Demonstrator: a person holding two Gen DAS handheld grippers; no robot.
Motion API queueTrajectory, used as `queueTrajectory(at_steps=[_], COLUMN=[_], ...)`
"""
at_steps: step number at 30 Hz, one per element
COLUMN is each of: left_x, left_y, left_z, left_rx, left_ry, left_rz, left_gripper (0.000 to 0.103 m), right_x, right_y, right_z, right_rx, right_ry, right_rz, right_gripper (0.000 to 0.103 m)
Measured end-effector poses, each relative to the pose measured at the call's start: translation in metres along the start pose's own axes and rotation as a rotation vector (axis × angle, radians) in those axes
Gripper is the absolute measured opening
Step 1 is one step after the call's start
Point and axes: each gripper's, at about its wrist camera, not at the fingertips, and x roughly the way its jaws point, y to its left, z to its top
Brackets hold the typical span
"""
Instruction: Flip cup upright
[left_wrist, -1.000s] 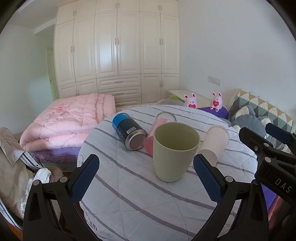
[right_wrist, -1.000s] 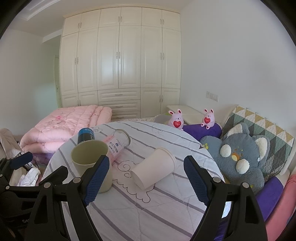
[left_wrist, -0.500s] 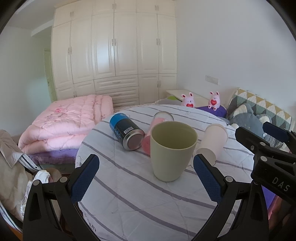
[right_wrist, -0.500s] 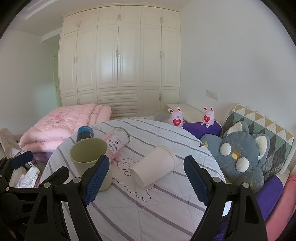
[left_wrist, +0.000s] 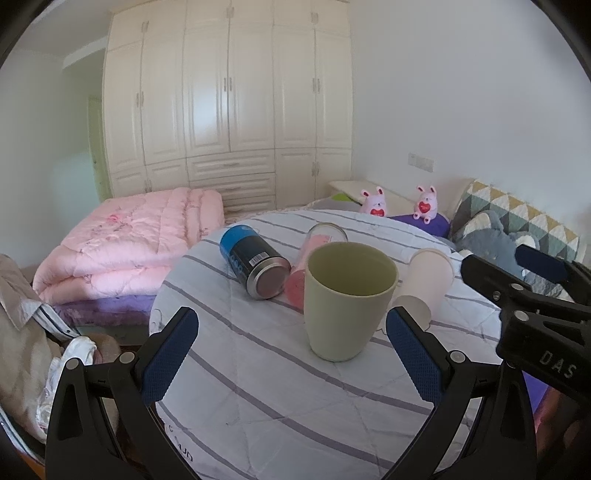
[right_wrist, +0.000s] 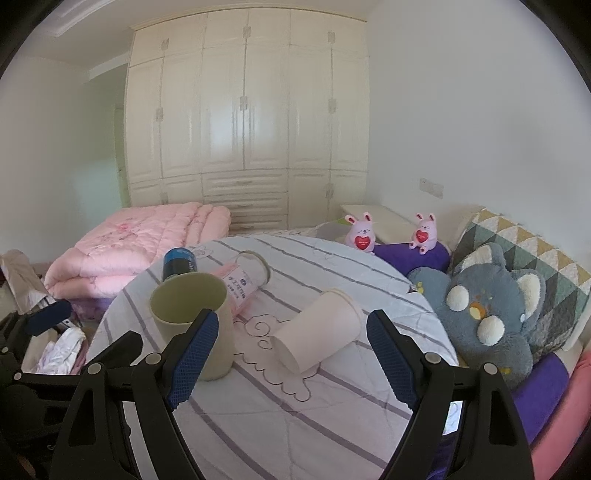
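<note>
Round tabletop (left_wrist: 280, 398) under a striped cloth carries four containers. A green cup (left_wrist: 347, 299) stands upright, mouth up, near the front centre. Just behind it a blue can (left_wrist: 253, 267) and a pink tumbler (left_wrist: 314, 258) lie on their sides, and the tumbler appears to touch the cup's far wall. A white paper cup (right_wrist: 317, 328) lies on its side to the right of the green cup, apart from it, with its base toward the right wrist camera and its open mouth pointing away to the right. The left hand-held gripper (left_wrist: 291, 354) hangs with its fingers wide apart and nothing between them; the green cup sits ahead of the gap. The right hand-held gripper (right_wrist: 291, 349) is likewise spread and empty, with the white paper cup centred just beyond its fingertips. Judgement: one cup is already righted and the step in hand is the approach to the next, most likely the white paper cup. The next move calls for advancing the right hand-held gripper until the fingers straddle the cup wall, closing gently since thin paper could crush, then rotating it mouth-up and setting it down away from the green cup.
</note>
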Motion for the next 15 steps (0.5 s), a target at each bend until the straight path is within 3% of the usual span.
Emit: queueTrajectory(at_steps=[9, 15], left_x=[0.005, 0.021], left_y=[0.012, 0.026], left_z=[-0.002, -0.004], left_rx=[-0.011, -0.022], left_ry=[0.012, 0.079], left_rz=[0.039, 0.1], left_gripper=[0.103, 0.103], right_x=[0.01, 0.013], right_y=[0.007, 0.009], right_z=[0.001, 0.002], right_rx=[-0.016, -0.019], right_ry=[0.024, 0.02], right_rz=[0.011, 0.009], right_gripper=[0.084, 0.084])
